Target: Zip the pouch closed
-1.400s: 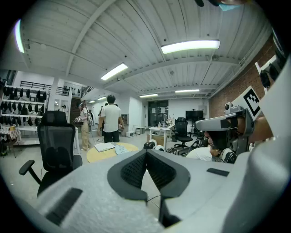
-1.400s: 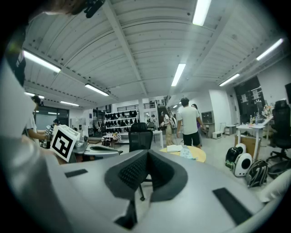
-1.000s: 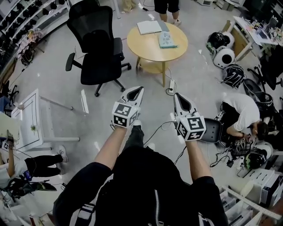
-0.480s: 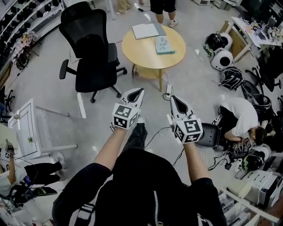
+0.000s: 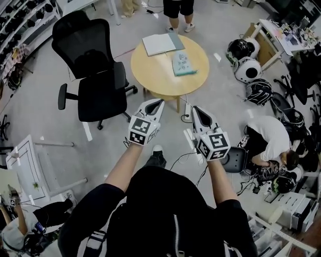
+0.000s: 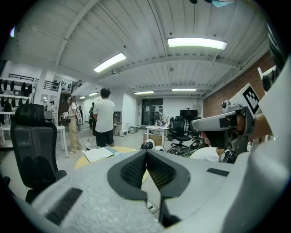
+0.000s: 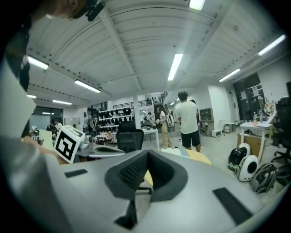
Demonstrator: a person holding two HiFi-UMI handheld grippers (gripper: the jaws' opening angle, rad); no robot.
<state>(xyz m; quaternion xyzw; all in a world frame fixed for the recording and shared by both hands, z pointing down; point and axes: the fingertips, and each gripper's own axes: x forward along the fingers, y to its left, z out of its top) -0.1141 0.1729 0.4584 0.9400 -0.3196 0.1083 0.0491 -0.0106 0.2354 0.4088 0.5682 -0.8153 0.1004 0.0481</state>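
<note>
A pale teal pouch (image 5: 181, 62) lies on the right half of a round wooden table (image 5: 155, 75), beside a white notebook (image 5: 159, 43). Both grippers are held side by side in the air over the floor, short of the table's near edge and pointing toward it. My left gripper (image 5: 160, 101) is shut with nothing between its pads (image 6: 136, 169). My right gripper (image 5: 193, 108) is also shut and empty, its pads (image 7: 136, 172) meeting at the tip. In the left gripper view the table (image 6: 84, 160) and notebook (image 6: 97, 154) show just past the jaws.
A black office chair (image 5: 93, 65) stands left of the table. A person stands beyond it (image 5: 175, 7), another crouches at the right (image 5: 271, 133) among helmets (image 5: 246, 57) and gear. Cables and a power strip (image 5: 185, 107) lie on the floor by the table.
The table and chair have drawn nearer as the person walks toward them. Both grippers have travelled forward together, still shut and empty.
</note>
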